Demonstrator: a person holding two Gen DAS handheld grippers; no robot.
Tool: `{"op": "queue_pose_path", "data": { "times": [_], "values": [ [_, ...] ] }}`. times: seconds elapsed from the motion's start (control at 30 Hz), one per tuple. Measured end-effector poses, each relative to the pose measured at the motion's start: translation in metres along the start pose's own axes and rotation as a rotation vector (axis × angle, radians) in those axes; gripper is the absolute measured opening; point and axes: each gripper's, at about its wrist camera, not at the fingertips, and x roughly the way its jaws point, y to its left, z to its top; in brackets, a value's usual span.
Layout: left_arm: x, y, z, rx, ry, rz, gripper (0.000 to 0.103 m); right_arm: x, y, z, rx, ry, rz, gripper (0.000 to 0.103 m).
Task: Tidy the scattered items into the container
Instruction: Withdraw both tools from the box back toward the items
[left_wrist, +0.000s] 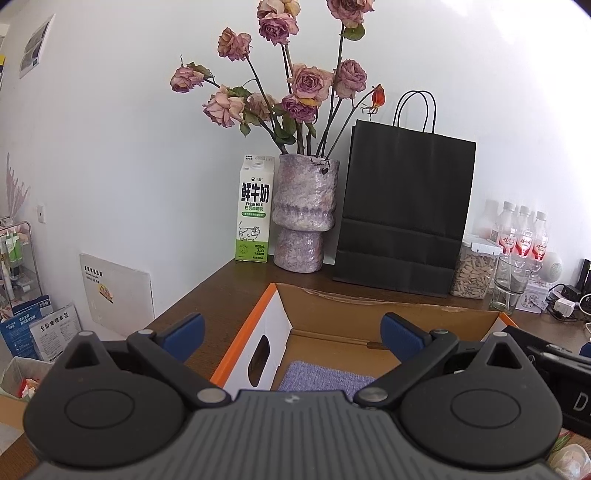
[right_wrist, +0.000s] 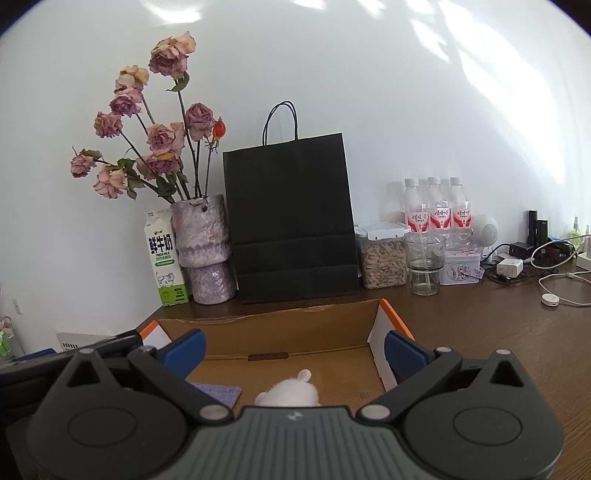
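Note:
An open cardboard box (left_wrist: 369, 306) with orange and white ends sits on the brown table; its far wall shows in the right wrist view too (right_wrist: 277, 325). Inside lies a lilac cloth (left_wrist: 325, 376), also seen at the box's left (right_wrist: 218, 393). A white fluffy toy (right_wrist: 291, 393) rests in the box just ahead of my right gripper (right_wrist: 293, 350). Both grippers hover over the box. My left gripper (left_wrist: 293, 338) is open with nothing between its blue pads, and the right one stands open likewise.
Along the wall stand a milk carton (left_wrist: 255, 210), a vase of dried roses (left_wrist: 304, 214), a black paper bag (left_wrist: 402, 214), a jar of seeds (right_wrist: 382, 258), a glass (right_wrist: 424, 262), water bottles (right_wrist: 437, 210), and chargers with cables (right_wrist: 517, 262).

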Motion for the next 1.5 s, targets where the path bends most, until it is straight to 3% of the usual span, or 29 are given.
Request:
{"op": "queue_pose_path", "data": {
  "times": [0.3, 0.6, 1.07, 1.33, 1.5],
  "values": [
    [-0.022, 0.004, 0.015, -0.033, -0.043, -0.018, 0.103, -0.021, 0.003, 0.011, -0.009, -0.056, 0.024, 0.103],
    [-0.063, 0.015, 0.022, -0.043, -0.094, -0.082, 0.103, -0.058, 0.003, 0.016, -0.056, -0.106, 0.063, 0.103],
    [-0.122, 0.041, 0.004, 0.012, -0.081, -0.104, 0.103, -0.116, -0.015, -0.007, -0.146, -0.045, 0.068, 0.103],
    [-0.141, 0.065, -0.020, 0.081, -0.034, -0.047, 0.103, -0.142, -0.044, -0.034, -0.156, 0.034, 0.026, 0.103],
    [-0.144, 0.085, -0.037, 0.068, 0.024, -0.001, 0.103, -0.146, -0.059, -0.059, -0.172, 0.117, -0.012, 0.103]
  ]
}}
